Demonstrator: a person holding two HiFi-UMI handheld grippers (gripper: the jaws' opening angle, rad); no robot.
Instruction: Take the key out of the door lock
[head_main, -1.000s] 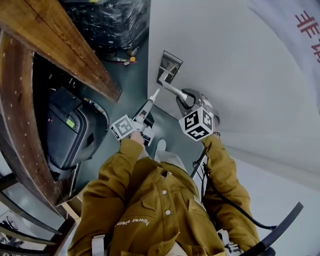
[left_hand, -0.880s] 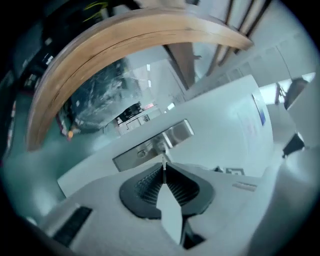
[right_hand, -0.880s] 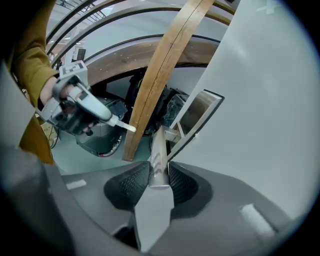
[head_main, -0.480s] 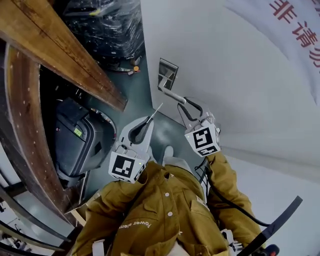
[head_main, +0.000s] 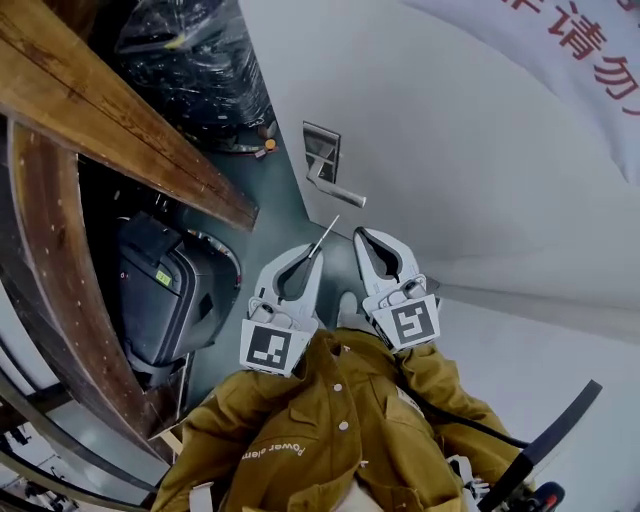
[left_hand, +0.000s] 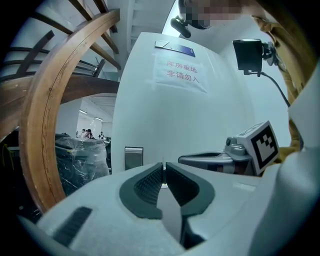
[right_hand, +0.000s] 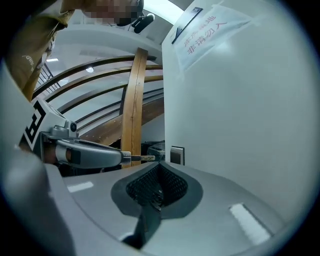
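The white door carries a metal lock plate (head_main: 321, 152) with a lever handle (head_main: 340, 192). My left gripper (head_main: 313, 250) is held back from the door and is shut on the key (head_main: 326, 234), whose thin blade sticks out past the fingertips toward the handle. The right gripper view shows that key (right_hand: 142, 159) jutting from the left gripper (right_hand: 90, 154). In the left gripper view the key is only a thin edge between the pads (left_hand: 150, 181). My right gripper (head_main: 358, 232) hangs beside it, off the handle. Its jaws have just closed with nothing between them.
The white door (head_main: 480, 150) bears a paper sign with red characters (left_hand: 181, 74). To its left run curved wooden beams (head_main: 130, 130). Below them are a dark machine (head_main: 165, 290) and a plastic-wrapped load (head_main: 190, 60). A black cable (head_main: 470, 430) trails by my right sleeve.
The right gripper has left the lever handle, pulled back from the door and shut. The left gripper has rolled and drawn back with the key still in it.
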